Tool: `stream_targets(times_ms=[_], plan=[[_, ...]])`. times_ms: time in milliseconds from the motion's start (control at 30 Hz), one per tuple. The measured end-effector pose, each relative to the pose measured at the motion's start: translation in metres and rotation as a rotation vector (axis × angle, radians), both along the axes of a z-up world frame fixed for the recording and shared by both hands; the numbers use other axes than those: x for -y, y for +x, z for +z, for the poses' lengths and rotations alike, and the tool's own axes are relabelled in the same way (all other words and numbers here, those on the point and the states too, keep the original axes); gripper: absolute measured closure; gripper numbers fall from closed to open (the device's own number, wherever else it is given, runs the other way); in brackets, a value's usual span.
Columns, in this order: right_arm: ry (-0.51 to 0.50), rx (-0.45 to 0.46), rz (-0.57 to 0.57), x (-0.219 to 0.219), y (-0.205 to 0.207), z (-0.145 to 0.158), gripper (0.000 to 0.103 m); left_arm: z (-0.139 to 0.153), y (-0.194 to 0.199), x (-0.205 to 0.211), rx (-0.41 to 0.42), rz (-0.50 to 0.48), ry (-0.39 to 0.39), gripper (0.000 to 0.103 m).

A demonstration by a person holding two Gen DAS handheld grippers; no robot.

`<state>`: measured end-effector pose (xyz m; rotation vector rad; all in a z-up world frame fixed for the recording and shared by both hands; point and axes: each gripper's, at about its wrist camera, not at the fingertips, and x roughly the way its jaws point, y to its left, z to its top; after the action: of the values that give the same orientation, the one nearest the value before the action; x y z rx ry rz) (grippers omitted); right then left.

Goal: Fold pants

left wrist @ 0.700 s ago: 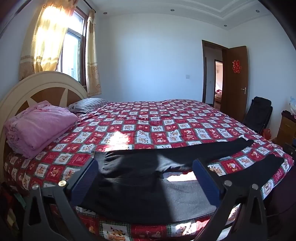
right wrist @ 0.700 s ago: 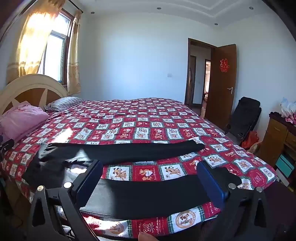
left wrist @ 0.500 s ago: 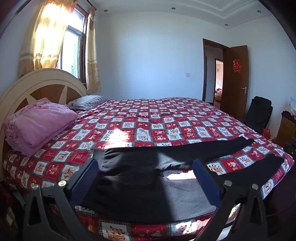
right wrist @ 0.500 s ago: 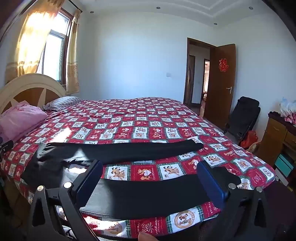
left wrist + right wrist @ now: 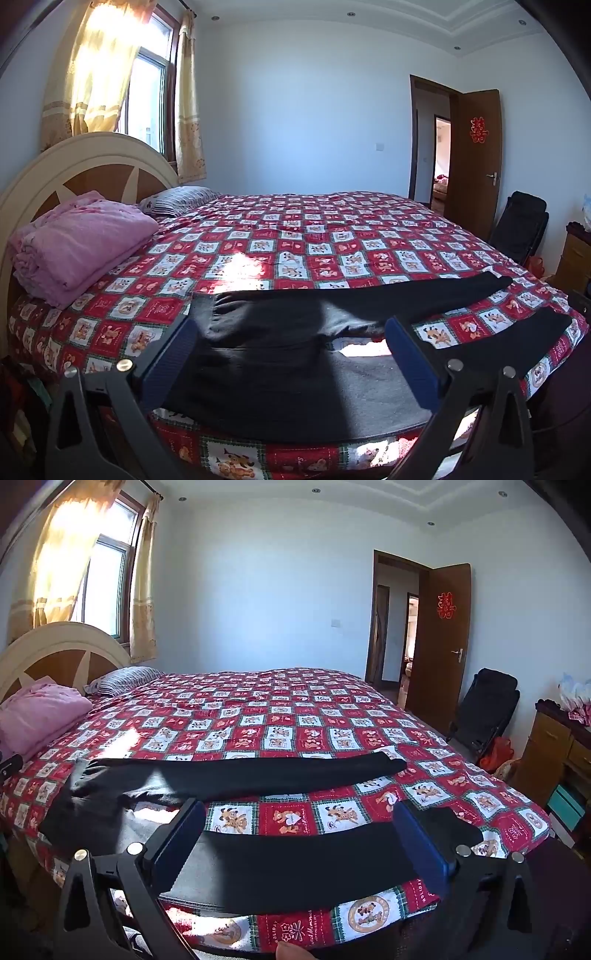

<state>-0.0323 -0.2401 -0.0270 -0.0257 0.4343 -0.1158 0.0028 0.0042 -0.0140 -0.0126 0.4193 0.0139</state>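
Observation:
Black pants (image 5: 280, 354) lie flat near the front edge of the bed, waist to the left, the two legs spread apart to the right. In the right wrist view the far leg (image 5: 251, 775) and the near leg (image 5: 295, 860) show with quilt between them. My left gripper (image 5: 291, 354) is open, in front of the waist and seat part, holding nothing. My right gripper (image 5: 299, 842) is open, in front of the near leg, holding nothing. Both hover just off the bed's edge.
The bed has a red patterned quilt (image 5: 314, 236). A folded pink blanket (image 5: 77, 240) and a striped pillow (image 5: 177, 199) lie at the headboard on the left. A black chair (image 5: 484, 709), an open brown door (image 5: 439, 642) and a wooden dresser (image 5: 550, 749) stand at the right.
Both cameras tilted or rose slightly, so the bed sits a little lower in view. The pants have not moved and both grippers stay open.

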Motion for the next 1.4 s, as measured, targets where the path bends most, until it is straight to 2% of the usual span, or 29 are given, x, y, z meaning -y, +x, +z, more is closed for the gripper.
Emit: stream_targets(times_ms=[1400], plan=[[-0.012, -0.017, -0.002, -0.0030, 0.0031, -0.0054, 0.001, -0.0034, 0.0033, -0.0092, -0.011, 0.012, -0.005, 0.000]])
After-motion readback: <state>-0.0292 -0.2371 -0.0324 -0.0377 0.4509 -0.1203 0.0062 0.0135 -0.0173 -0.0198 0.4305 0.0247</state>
